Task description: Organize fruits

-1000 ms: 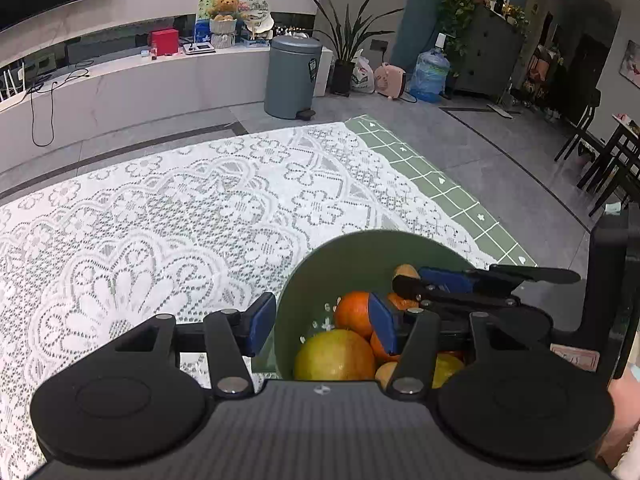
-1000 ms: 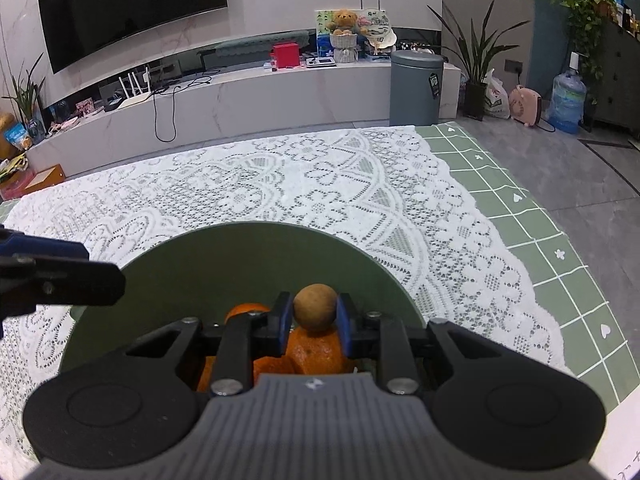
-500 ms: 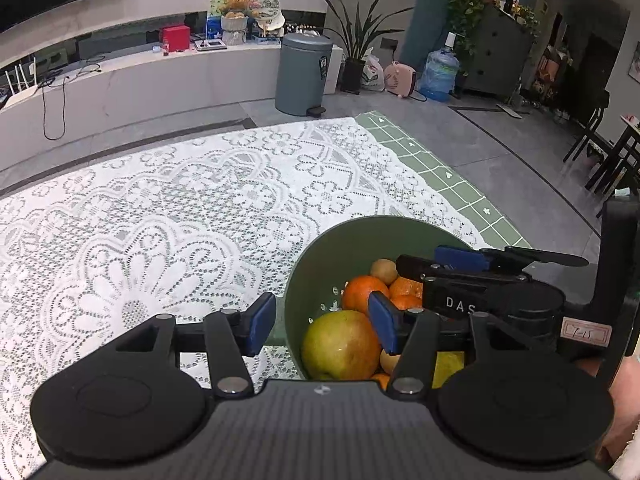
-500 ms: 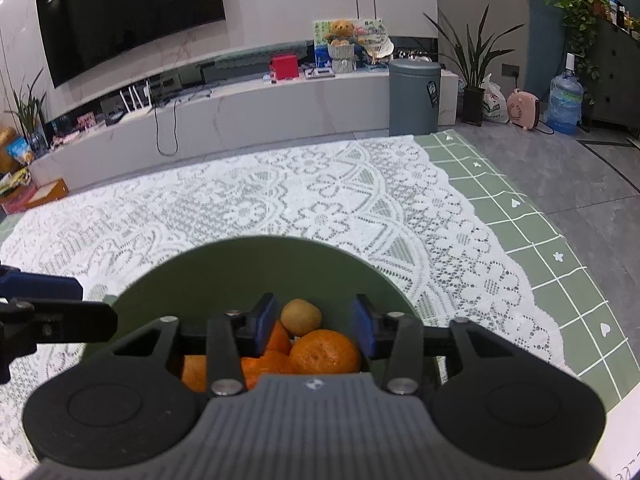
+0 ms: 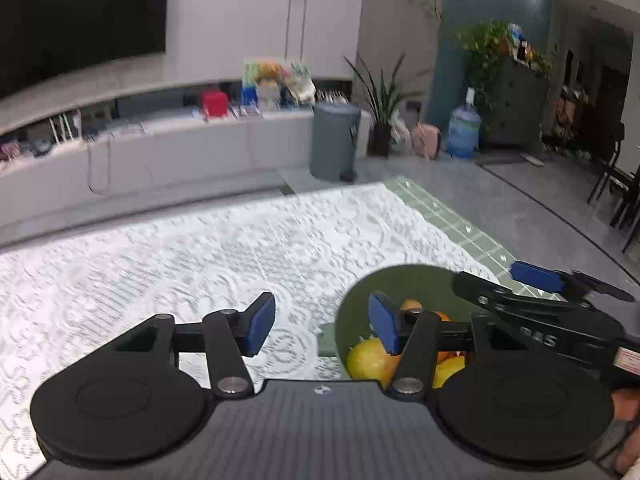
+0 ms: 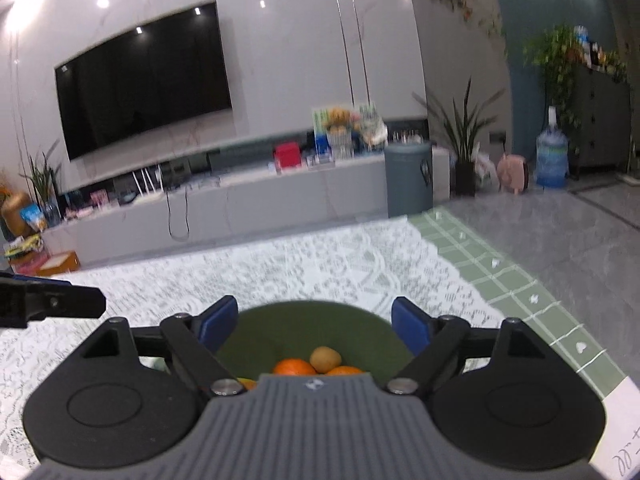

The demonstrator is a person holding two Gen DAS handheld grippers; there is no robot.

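Partial letters "DAS" on the right tongs [image 5: 536,292]; other writing illegible.

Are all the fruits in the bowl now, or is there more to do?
Looks nearly done. The green bowl holds the small brown fruit, oranges and a yellow-green fruit. Nothing is in hand: the right gripper and left gripper are both open and empty. No loose fruit shows on the lace tablecloth, though the view there is blurred.
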